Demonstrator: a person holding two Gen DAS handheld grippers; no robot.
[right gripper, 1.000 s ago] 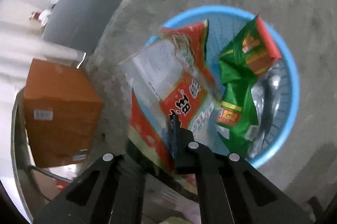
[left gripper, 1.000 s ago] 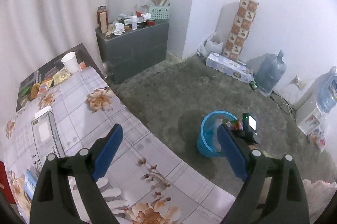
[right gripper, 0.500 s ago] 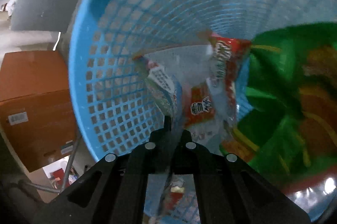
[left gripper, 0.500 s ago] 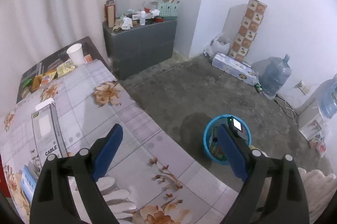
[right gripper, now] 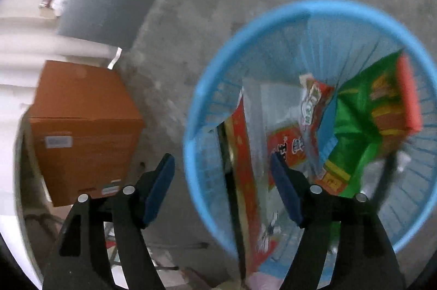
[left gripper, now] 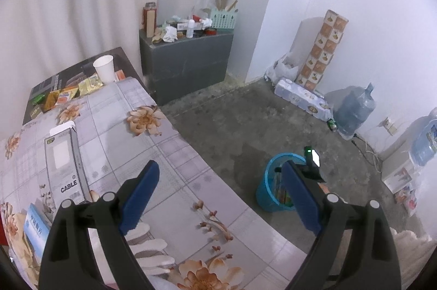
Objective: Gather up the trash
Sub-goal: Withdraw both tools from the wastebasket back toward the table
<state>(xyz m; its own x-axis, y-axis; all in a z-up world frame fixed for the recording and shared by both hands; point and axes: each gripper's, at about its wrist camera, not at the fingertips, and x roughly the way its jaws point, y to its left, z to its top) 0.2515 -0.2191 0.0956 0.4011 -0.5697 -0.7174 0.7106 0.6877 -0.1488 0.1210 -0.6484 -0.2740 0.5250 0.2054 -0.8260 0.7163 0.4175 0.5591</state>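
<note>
A blue mesh basket (right gripper: pixel 322 8) stands on the concrete floor. In it lie a red snack wrapper (right gripper: pixel 284 142) and a green wrapper (right gripper: pixel 363 120). My right gripper (right gripper: pixel 220 161) hangs over the basket's left rim; its jaws are opening and nothing is pressed between them. My left gripper (left gripper: pixel 218 167) stays open and empty over the flowered table (left gripper: pixel 174 175). Beyond it, the basket (left gripper: pixel 266 197) sits on the floor by the table. At the table's far end lie several snack packets (left gripper: pixel 68 93) and a paper cup (left gripper: pixel 104 68).
A cable box (left gripper: pixel 64 161) and a blue packet (left gripper: pixel 35 230) lie on the table at left. An orange carton (right gripper: pixel 82 126) stands under the table near the basket. A grey cabinet (left gripper: pixel 185 63), tissue packs (left gripper: pixel 300 96) and a water jug (left gripper: pixel 353 112) line the walls.
The right gripper, shut on the red wrapper, dipped into the basket, then let go and pulled back up; the wrapper now lies inside. The left gripper drifted slightly, still open.
</note>
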